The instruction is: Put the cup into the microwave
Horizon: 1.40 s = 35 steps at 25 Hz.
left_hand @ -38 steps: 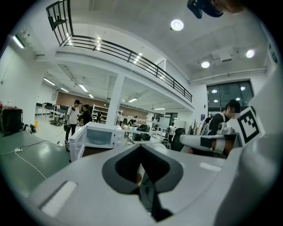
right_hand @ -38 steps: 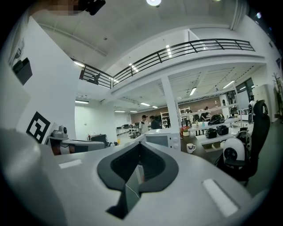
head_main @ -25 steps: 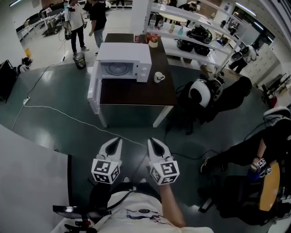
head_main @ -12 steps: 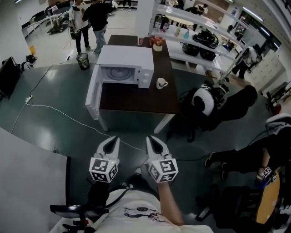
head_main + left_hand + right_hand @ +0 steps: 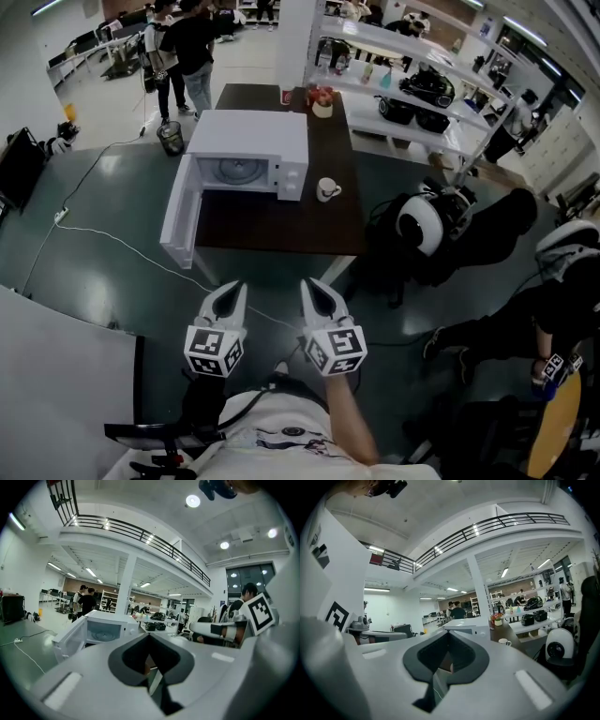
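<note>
A white cup stands on the dark brown table, just right of the white microwave. The microwave's door hangs open to the left, and its cavity shows a glass turntable. My left gripper and right gripper are side by side above the floor, short of the table's near edge. Both are shut and hold nothing. The left gripper view looks over the left gripper at the open microwave. In the right gripper view, the cup sits small beyond the right gripper.
A white cable runs across the floor left of the table. To the right are seated people, a white helmet and shelves of appliances. People stand by a bin at the far left. A vase stands at the table's far end.
Both grippers, still shut, have come forward together. The table and microwave look nearer and have swung a little to the left in the head view.
</note>
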### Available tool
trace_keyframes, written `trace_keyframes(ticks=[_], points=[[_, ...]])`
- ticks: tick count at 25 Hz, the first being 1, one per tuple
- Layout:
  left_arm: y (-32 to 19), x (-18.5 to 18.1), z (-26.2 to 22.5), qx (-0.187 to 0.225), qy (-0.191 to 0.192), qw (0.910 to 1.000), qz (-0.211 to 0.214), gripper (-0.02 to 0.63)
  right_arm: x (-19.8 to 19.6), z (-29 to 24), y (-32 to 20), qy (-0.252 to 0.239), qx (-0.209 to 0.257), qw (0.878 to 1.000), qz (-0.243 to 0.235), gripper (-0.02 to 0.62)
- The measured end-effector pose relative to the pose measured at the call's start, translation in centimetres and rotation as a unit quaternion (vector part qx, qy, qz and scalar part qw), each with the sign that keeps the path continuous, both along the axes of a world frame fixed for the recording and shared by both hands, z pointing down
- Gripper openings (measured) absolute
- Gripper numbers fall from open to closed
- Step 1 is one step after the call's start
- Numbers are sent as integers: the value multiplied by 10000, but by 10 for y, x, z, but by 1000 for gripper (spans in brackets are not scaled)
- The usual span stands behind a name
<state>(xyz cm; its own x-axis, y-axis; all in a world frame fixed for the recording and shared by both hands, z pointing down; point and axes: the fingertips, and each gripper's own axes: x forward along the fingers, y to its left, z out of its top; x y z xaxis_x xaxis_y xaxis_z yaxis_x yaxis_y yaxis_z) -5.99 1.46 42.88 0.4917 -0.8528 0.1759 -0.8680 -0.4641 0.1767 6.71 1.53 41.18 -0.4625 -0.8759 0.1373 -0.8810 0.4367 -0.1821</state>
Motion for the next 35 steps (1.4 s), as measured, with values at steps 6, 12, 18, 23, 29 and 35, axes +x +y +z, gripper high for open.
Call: trace_keyframes(ticks=[6, 12, 18, 23, 29, 35], points=[[-21, 16, 5, -51, -62, 10000, -17, -2, 14, 8, -18, -29, -94, 9999, -20, 2], [-35, 26, 9, -78, -121, 9998, -112, -2, 20, 12, -29, -57, -152, 9998, -131, 2], [-41, 20, 19, -259, -208, 9993, -198, -2, 19, 22, -41, -148, -333, 9993, -124, 2], [-67, 14, 21, -268, -170, 9994, -129, -2, 12, 22, -62, -104, -321, 9994, -66, 2], [-114, 9, 11, -146, -78, 9998, 111, -2, 2, 13, -99, 4, -257, 9996, 117, 2], [-147, -11, 15, -185, -61, 9997, 154, -2, -20, 11, -135, 230, -218, 9994, 141, 2]])
